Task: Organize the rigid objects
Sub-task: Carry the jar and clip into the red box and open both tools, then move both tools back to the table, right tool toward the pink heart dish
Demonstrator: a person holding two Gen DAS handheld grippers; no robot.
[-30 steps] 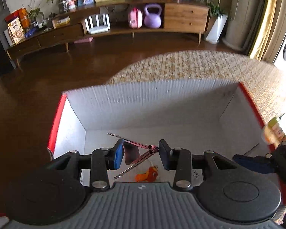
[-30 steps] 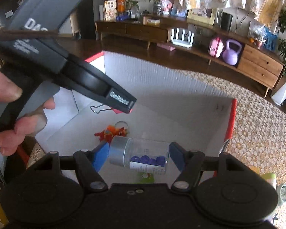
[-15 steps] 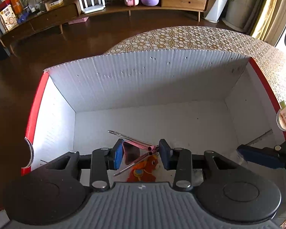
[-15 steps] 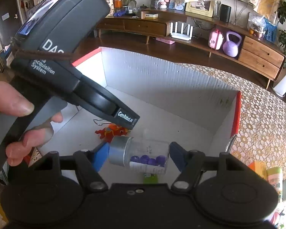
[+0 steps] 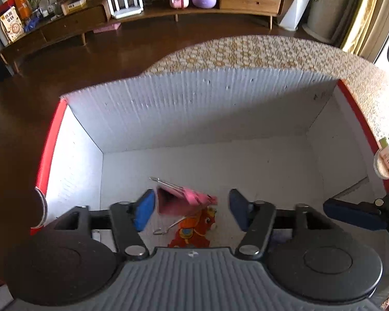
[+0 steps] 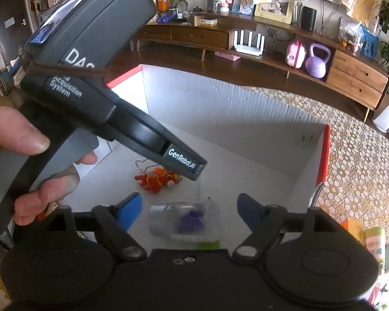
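Left gripper [image 5: 189, 211]: jaws opening, pink binder clip [image 5: 184, 198] loose between them, over the white box [image 5: 220, 119]. Stiff, light, springy; best pinched across its flat body. Right gripper [image 6: 188, 213]: jaws opening, clear jar [image 6: 184, 220] blurred, unclamped. Likely smooth, rolls; grab mid-body.

Right hand-held gripper [image 6: 188, 211], jaws opening, above a white box [image 6: 220, 108]; a blurred clear jar [image 6: 184, 220] with purple contents lies between them, apparently untouched. A hand [image 6: 26, 155] holds the left hand-held gripper [image 6: 198, 171] over an orange toy [image 6: 158, 178].
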